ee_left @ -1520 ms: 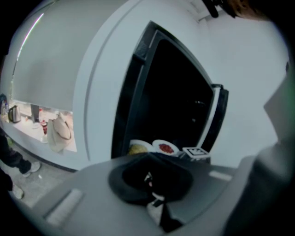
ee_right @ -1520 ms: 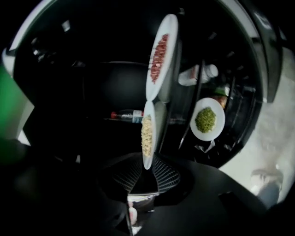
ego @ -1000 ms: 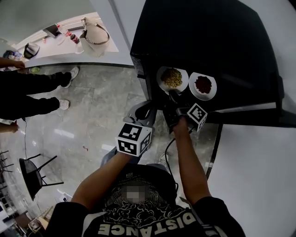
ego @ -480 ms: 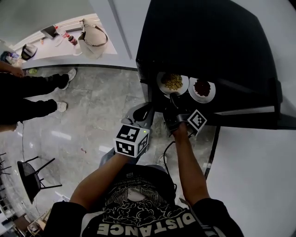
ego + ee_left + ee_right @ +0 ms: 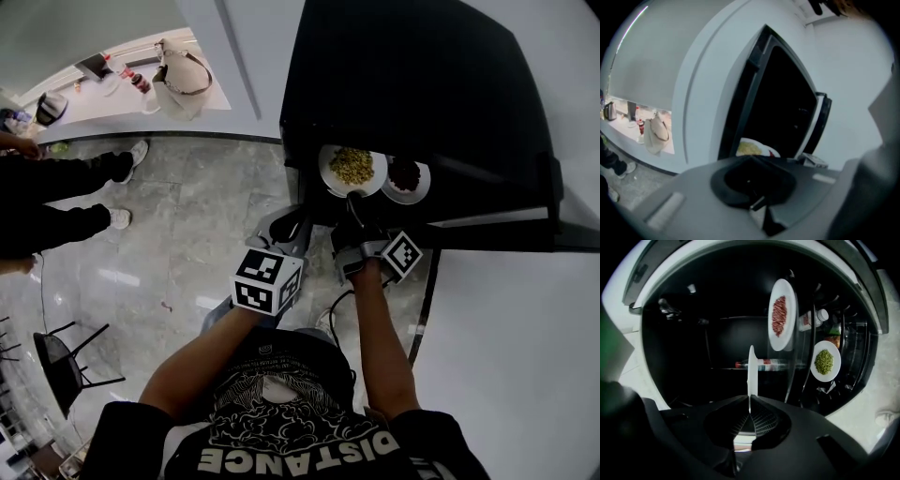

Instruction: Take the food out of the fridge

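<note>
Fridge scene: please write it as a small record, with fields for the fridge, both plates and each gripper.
fridge: black, door open
right gripper: jaws shut on the rim of the plate of yellow-green food
plate of red-brown food: in the fridge, beside the held plate, not gripped
left gripper: jaws together, nothing between them, outside the fridge

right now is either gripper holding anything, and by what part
The right gripper pinches a white plate by its near rim; the left gripper holds nothing.
</note>
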Demonstrator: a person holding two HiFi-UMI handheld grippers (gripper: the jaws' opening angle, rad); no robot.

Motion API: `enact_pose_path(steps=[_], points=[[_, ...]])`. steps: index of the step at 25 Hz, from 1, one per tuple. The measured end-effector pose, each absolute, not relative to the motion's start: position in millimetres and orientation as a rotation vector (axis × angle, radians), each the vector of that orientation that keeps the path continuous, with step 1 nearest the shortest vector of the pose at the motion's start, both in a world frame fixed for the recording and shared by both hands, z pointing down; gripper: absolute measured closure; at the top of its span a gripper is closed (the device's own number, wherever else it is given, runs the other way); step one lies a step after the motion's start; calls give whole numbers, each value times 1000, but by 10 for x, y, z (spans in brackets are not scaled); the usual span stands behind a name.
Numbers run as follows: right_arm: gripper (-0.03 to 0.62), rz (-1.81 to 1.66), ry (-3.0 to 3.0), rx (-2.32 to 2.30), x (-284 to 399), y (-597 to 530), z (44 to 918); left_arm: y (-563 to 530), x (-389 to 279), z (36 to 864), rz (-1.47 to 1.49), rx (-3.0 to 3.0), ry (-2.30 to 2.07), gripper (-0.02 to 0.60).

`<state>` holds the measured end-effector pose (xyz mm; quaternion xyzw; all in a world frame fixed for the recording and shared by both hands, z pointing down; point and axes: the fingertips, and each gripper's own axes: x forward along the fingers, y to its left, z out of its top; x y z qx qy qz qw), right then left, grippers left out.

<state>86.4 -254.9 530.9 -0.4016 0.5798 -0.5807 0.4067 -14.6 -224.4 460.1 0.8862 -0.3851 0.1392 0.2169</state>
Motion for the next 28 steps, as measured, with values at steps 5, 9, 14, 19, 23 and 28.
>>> enact_pose_path(steps=[5,9,14,19,23,28], points=[[586,-1450,1492,-992,857,-2294,4914,-2200,-106,4386,360,2471,-1083,580],[585,-1446,1521,-961,876,-2049,4594,-2132,-55,4183,313,2488,-1121,580],[586,-1450,1584,-914,898,-1738,4290,-2002,-50,3992,261,2484,-1204,580],[585,-1478,1635,-851,864,-1386,4035,-1765,-120,3840,214,2456,-1298,580],[585,-1478,1677,-812,823,-1108,3816,-1548,-231,3707,187,2439,-1352,580],[585,-1484,1733,-743,781,-918,3475,-1394,-285,3544,144,2426,-1408,580]])
